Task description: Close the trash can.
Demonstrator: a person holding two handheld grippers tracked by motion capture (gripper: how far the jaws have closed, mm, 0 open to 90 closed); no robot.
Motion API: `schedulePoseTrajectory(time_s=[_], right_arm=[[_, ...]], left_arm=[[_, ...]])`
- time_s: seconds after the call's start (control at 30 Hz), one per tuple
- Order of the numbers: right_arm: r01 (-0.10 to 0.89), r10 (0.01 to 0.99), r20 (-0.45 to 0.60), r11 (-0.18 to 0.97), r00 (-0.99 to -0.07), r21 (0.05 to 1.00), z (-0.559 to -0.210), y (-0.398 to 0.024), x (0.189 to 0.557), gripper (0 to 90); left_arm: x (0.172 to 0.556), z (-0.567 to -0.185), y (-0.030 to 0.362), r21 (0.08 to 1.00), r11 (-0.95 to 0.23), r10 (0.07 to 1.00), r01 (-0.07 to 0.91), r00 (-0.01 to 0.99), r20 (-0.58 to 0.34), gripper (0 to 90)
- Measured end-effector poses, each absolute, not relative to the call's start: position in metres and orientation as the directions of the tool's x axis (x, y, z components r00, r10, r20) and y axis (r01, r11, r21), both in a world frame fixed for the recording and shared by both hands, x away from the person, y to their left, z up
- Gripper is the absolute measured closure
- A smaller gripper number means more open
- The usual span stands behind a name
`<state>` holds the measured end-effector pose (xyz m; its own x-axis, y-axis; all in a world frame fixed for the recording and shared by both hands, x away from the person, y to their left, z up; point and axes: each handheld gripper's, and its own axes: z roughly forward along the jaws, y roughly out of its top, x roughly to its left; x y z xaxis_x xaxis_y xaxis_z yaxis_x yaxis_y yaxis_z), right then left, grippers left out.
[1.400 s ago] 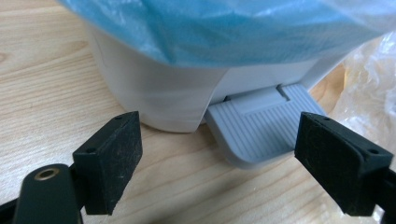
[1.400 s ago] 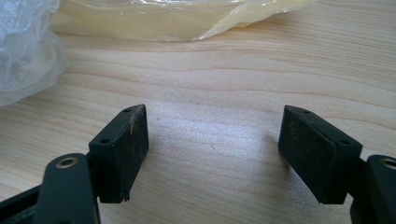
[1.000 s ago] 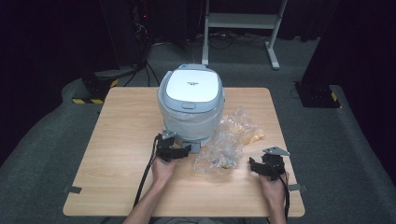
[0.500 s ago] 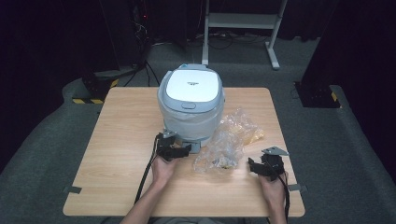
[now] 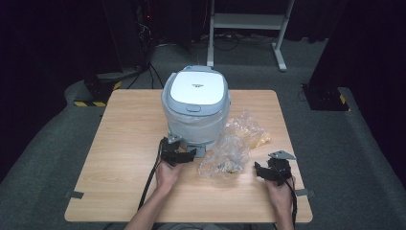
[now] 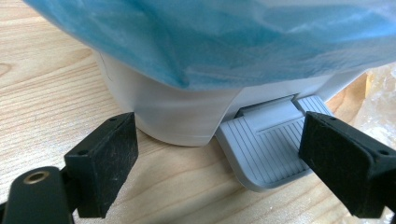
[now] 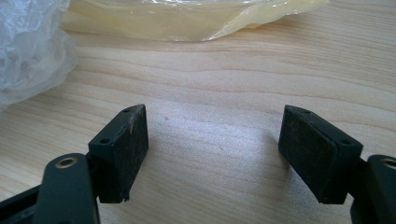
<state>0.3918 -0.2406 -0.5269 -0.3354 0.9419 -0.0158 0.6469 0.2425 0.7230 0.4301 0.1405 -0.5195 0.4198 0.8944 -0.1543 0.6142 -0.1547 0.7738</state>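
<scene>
Currently logged, one paragraph, no change of stock. Item: pedal bin point(image 5: 195, 108), white-lidded, lined with a blue bag, centre-far on the wooden table point(image 5: 119, 143); lid down. Grey ribbed foot pedal point(image 6: 267, 144) at the near base, facing the person, hence reachable from the near edge. Left gripper point(image 5: 178, 154): just near of the bin's base, aimed at it, jaws wide apart, holding nothing; pads standing either side of the pedal and the white base in the left gripper view point(image 6: 219, 161), probably lined up to press the pedal and lift the lid. Right gripper point(image 5: 268, 171): near-right on the table, jaws likewise spread wide point(image 7: 212, 154) over bare wood, empty; pointed left toward the crumpled clear plastic wrap point(image 5: 225, 155), likely next to be picked up for the bin. Second piece, yellowish plastic bag point(image 5: 251, 132), farther and right of the clear wrap, beside the bin; both lying loose, apparently waiting for the lid to open. Compared with the picture half a second back: bin, wrap and bag unmoved; both grippers in much the same places, jaw spacing seemingly unaltered; at most a slight settling of the hands.
</scene>
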Motion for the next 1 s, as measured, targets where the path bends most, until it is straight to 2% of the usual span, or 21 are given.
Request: schedulePoseTrajectory(time_s=[1.0], right_arm=[[0.647,0.942,-0.015,0.242,-0.335,0.723,-0.5269,-0.2406,0.3918,24.0]], left_arm=[[0.43,-0.5248,0.138,0.765,-0.175,0.898,0.62,0.42,-0.135,12.4]])
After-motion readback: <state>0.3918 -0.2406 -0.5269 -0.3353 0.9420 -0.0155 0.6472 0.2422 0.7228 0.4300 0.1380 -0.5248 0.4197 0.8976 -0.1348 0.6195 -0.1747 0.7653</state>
